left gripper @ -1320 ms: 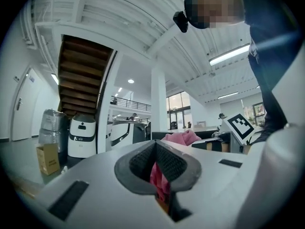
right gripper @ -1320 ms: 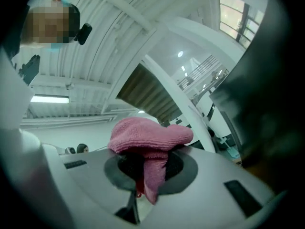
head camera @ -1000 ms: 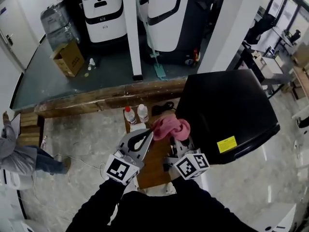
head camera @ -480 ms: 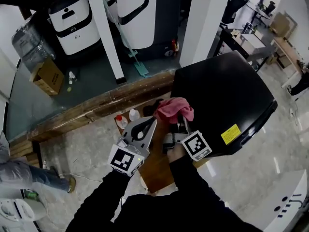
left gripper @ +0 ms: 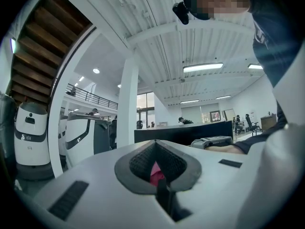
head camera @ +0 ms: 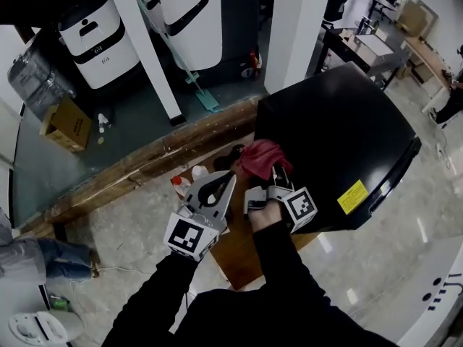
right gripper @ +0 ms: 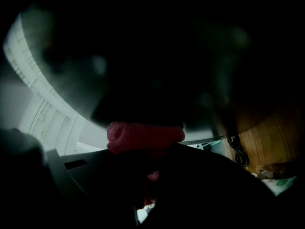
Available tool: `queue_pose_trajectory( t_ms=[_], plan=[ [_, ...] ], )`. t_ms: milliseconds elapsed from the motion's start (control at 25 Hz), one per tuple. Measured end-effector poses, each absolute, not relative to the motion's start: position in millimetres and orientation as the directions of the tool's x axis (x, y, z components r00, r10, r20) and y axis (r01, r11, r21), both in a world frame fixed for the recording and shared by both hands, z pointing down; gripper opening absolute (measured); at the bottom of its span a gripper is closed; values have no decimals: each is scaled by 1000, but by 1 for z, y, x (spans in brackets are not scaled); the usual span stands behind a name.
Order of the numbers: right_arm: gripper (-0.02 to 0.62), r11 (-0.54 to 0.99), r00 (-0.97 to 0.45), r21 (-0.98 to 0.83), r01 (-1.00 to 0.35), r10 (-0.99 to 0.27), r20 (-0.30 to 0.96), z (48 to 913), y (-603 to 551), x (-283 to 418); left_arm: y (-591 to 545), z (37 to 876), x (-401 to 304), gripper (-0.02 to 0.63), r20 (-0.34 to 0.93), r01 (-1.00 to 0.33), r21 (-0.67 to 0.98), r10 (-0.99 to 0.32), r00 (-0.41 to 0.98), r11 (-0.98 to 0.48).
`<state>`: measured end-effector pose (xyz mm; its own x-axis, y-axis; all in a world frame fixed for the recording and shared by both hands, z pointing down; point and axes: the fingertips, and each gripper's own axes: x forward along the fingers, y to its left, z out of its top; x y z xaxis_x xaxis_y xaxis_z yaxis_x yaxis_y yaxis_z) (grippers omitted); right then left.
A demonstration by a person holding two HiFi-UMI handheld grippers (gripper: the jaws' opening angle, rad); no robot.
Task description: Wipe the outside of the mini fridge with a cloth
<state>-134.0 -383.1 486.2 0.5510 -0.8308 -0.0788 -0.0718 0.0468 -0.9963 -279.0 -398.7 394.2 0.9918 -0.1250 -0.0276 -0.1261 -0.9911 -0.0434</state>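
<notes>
Cloth point(head camera: 260, 157) now closer against mini fridge point(head camera: 340, 136)

This is looking like a big open robotics hall with office space. White wheeled machines point(head camera: 90, 38) are standing at eleven o'clock between white pillars point(head camera: 145, 56). Desks point(head camera: 365, 45) are crowding one o'clock, and a cardboard box point(head camera: 69, 125) is sitting at ten. Strip lights point(left gripper: 209, 67) are glowing under a ribbed ceiling point(left gripper: 157, 13) beside a railed mezzanine point(left gripper: 90, 98).
</notes>
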Motion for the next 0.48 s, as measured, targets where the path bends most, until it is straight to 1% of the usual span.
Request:
queue_pose_trajectory(
  t_ms=[200,360,480],
  plan=[
    [51,-5,558,-999,-35,-830,-15,528,-380,-133,-401,432,-260,6,35,-85,-31,-86,996,-996],
    [51,-9,557,-999,-41,-830,-15,563,-383,-129,-405,475,-248,6,106,-72,20,-69,992,-997],
    [51,-69,547,-997,-28,-836,43,602,-384,-129,-405,510,-241,6,162,-62,56,-52,985,-997]
  ],
)
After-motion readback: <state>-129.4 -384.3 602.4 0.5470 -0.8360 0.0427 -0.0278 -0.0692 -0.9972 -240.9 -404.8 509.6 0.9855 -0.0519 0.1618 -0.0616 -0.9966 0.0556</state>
